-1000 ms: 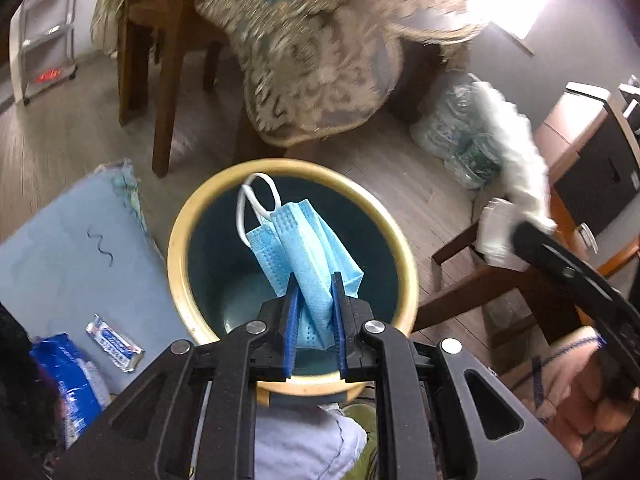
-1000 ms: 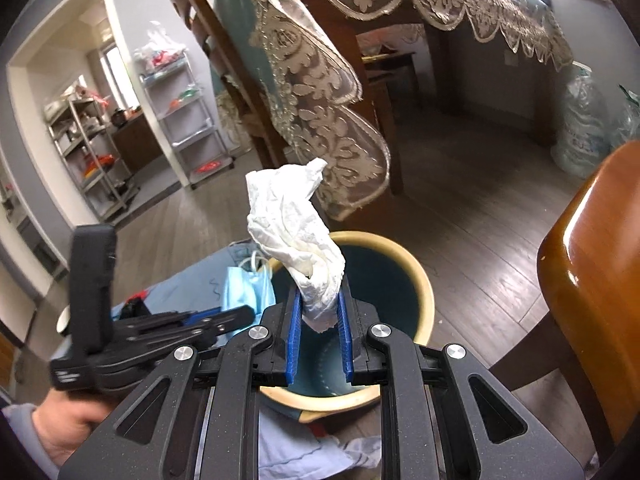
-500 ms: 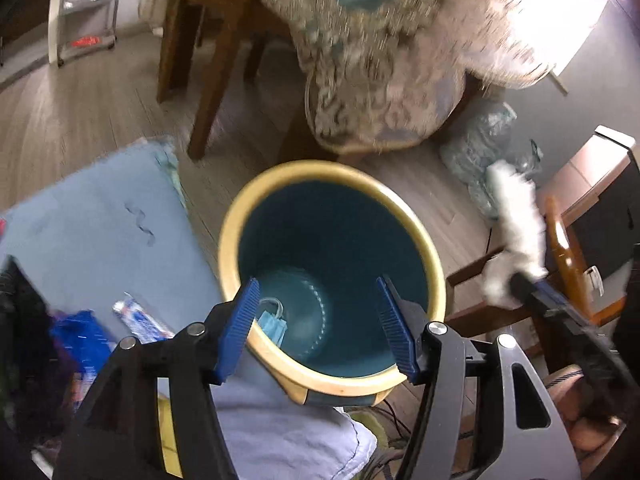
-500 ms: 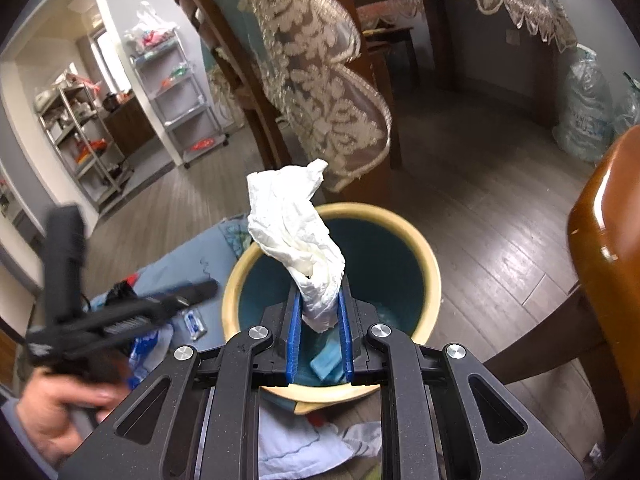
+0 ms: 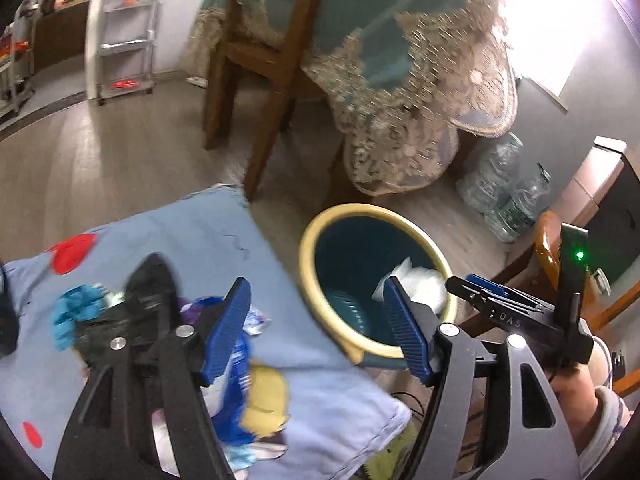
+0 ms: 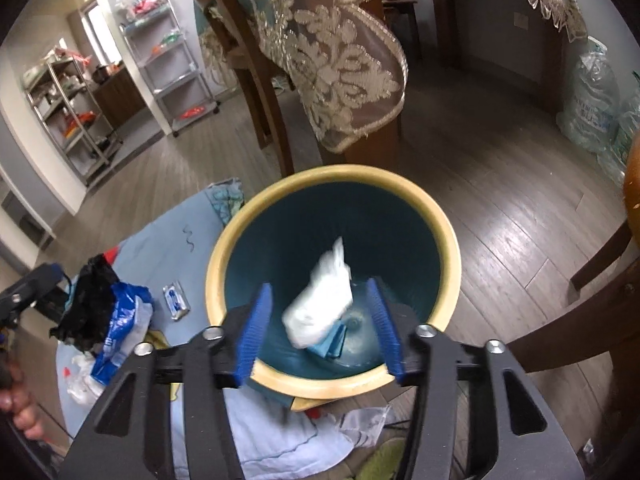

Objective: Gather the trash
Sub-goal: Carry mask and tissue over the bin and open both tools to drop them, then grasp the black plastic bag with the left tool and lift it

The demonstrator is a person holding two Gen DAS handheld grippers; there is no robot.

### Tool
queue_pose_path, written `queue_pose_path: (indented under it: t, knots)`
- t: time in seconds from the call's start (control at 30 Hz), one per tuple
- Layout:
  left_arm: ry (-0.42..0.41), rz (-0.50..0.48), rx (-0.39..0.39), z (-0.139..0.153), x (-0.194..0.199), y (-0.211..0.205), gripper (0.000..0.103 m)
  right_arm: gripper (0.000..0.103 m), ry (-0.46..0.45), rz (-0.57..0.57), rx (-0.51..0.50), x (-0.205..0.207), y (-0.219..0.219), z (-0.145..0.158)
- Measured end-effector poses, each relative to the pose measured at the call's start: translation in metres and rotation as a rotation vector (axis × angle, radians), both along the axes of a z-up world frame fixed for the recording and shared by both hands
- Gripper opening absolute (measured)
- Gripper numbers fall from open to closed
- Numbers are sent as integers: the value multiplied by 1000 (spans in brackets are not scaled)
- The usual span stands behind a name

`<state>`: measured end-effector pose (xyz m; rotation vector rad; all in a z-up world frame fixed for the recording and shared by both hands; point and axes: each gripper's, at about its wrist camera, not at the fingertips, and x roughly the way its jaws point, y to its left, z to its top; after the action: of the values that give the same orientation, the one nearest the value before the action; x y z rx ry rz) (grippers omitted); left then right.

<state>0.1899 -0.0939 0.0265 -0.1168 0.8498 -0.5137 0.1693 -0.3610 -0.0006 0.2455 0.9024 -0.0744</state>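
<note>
A round bin with a yellow rim (image 6: 448,240) and dark teal inside stands on the floor; it also shows in the left wrist view (image 5: 308,264). My right gripper (image 6: 318,330) is open over it, and a crumpled white tissue (image 6: 322,300) is falling inside, blurred, above a blue face mask (image 6: 332,346) at the bottom. My left gripper (image 5: 320,332) is open and empty, to the left of the bin over a light blue cloth (image 5: 192,240). On the cloth lie a black bag (image 6: 90,300), a blue-white wrapper (image 6: 120,312) and a small packet (image 6: 175,298).
A wooden chair (image 5: 256,52) and a table with a lace cloth (image 5: 420,80) stand behind the bin. Clear plastic bottles (image 5: 504,192) sit at the right wall. A brown chair leg (image 6: 560,336) is at the right. Metal shelves (image 6: 168,60) stand far left.
My right gripper opened and let go of the tissue, which is dropping into the bin. My left gripper, open since dropping the mask, moved left away from the bin over the cloth.
</note>
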Motion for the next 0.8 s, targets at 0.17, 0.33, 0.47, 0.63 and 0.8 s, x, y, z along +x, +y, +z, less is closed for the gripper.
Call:
queue_pose_path:
  t: [0.17,0.33,0.47,0.63,0.8]
  knots:
    - [-9,102,-5,1,-13,51,73,71,2,14,-22,-2,8,-1]
    - [-1,211,-2,-3,-30,95,78,82,-15,26,-64,-3,17,2]
    - [6,255,17,-8,-40,115,79,87,-31,23,-81,-6,21,5]
    - [17,287,39,-15,-50,133,79,93,-57,77,-54,-10,34,7]
    - [28,282,92,-25,-52,131,78,93,-53,164,-29,-9,51,6]
